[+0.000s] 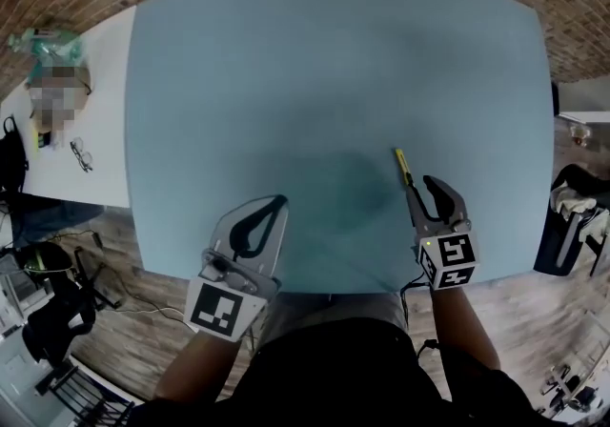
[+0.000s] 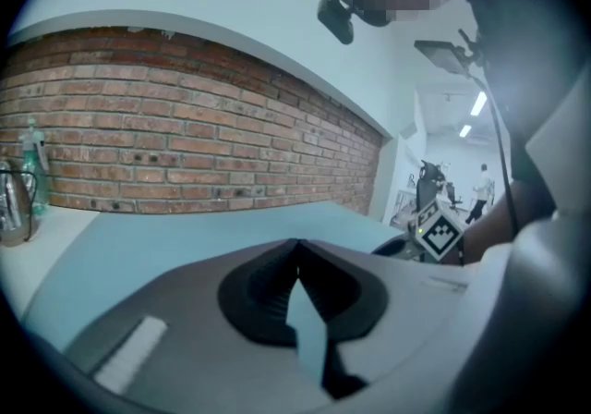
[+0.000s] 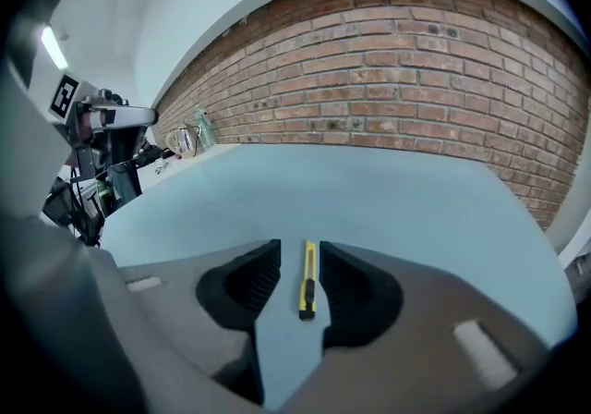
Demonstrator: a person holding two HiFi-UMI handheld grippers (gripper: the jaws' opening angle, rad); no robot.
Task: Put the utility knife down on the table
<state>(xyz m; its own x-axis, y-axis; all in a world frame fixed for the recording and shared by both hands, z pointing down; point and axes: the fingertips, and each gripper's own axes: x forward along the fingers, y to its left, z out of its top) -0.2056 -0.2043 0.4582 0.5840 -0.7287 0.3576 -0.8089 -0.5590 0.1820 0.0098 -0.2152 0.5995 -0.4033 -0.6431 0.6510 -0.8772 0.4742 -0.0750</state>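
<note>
A yellow utility knife [image 1: 404,168] with a black slider lies flat on the light blue table [image 1: 315,82], near its front right part. My right gripper [image 1: 421,189] hovers just behind it, open. In the right gripper view the knife [image 3: 307,281] rests on the table [image 3: 388,190] in the gap between the jaws of the right gripper [image 3: 300,244], and neither pad touches it. My left gripper [image 1: 279,198] is over the front left of the table. In its own view the left gripper [image 2: 295,244] has its jaws shut tip to tip with nothing between them.
A white side table [image 1: 95,111] at the left carries a green bottle [image 1: 43,42] and glasses [image 1: 81,154]. A brick wall [image 3: 416,79] runs behind the table. A black chair [image 1: 572,215] stands at the right. The table's front edge [image 1: 324,290] lies just under both grippers.
</note>
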